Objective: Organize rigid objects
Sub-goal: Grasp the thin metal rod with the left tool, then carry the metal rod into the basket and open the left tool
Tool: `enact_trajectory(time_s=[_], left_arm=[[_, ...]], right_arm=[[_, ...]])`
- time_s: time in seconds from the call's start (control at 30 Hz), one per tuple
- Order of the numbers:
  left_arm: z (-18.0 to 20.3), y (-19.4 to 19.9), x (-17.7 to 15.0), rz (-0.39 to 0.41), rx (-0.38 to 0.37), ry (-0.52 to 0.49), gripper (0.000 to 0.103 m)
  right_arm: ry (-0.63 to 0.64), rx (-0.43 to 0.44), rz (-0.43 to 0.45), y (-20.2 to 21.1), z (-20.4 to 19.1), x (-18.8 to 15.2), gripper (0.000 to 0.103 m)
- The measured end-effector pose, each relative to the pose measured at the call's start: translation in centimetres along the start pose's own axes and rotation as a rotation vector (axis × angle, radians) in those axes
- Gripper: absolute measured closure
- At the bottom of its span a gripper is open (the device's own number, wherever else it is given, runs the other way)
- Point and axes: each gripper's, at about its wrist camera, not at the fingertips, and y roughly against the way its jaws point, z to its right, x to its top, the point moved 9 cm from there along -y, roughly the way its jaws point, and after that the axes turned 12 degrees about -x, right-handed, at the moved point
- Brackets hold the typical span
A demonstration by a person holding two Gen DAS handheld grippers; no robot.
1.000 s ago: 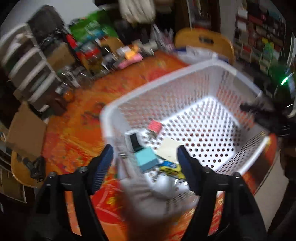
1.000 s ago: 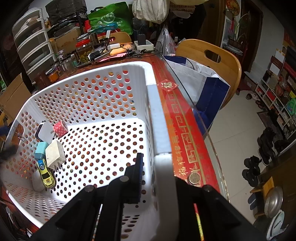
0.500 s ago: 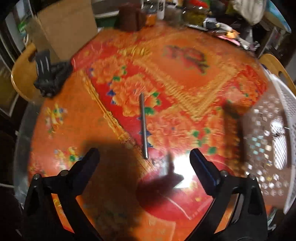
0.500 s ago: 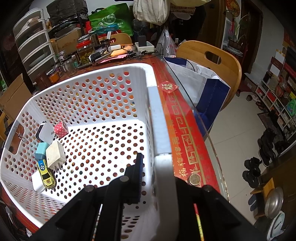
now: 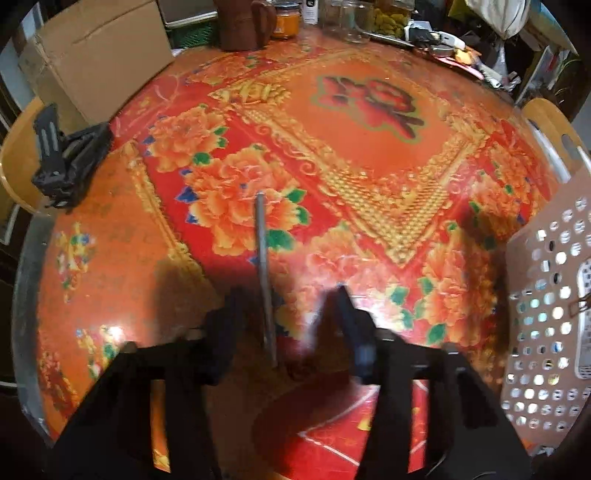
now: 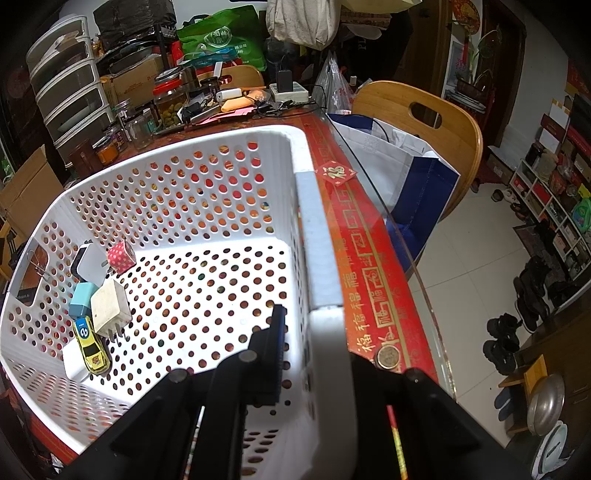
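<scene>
A thin grey metal rod [image 5: 263,254] lies on the red flowered tablecloth [image 5: 369,155]. My left gripper [image 5: 286,310] is down over the rod's near end, and its jaws are closing with the rod between them; neither pad touches it. The white perforated basket [image 5: 546,295] stands to the right. My right gripper [image 6: 314,332] is shut on the basket's rim [image 6: 310,221]. Inside lie a yellow toy car [image 6: 90,345], a white charger [image 6: 110,306], a teal block [image 6: 83,299] and a red dotted cube [image 6: 122,254].
A black gadget [image 5: 62,158] sits on a chair at the table's left edge, beside a cardboard box [image 5: 96,55]. Jars [image 5: 343,18] and clutter line the far edge. A coin [image 6: 387,357] lies near the table's glass edge, with a wooden chair [image 6: 417,122] beyond.
My left gripper left the basket, swung over the bare tablecloth, dropped to the grey rod and narrowed its jaws around it. The right gripper and basket have not moved.
</scene>
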Motion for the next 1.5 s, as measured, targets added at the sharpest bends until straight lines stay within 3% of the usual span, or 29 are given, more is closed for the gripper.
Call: enact_trajectory(time_s=[0.13,0.2,0.43,0.83,1.3,1.5], left_arm=[[0.5,-0.1,0.2,0.005,-0.023,-0.009,0.095],[0.4,0.0,0.3,0.012,-0.038,0.001,0.097],[0.3,1.3,0.0,0.069,-0.048,-0.012,0.098],[3.3,9.3,0.3,0.203,-0.055,-0.108,0.098],[4.5,11.8,0.3,0.224,-0.059,-0.128,0.098],[7.2,15.3,0.7,0.269,-0.088,-0.17,0.098]], right_arm=[[-0.002,0.001,0.002,0.0,0.0,0.0,0.092],[-0.001,0.0,0.003,-0.1,0.0,0.0,0.092],[-0.002,0.0,0.002,-0.1,0.0,-0.1,0.092],[-0.001,0.0,0.003,0.0,0.0,-0.1,0.092],[-0.001,0.0,0.003,0.0,0.0,0.0,0.092],[-0.002,0.0,0.002,0.0,0.0,0.0,0.092]])
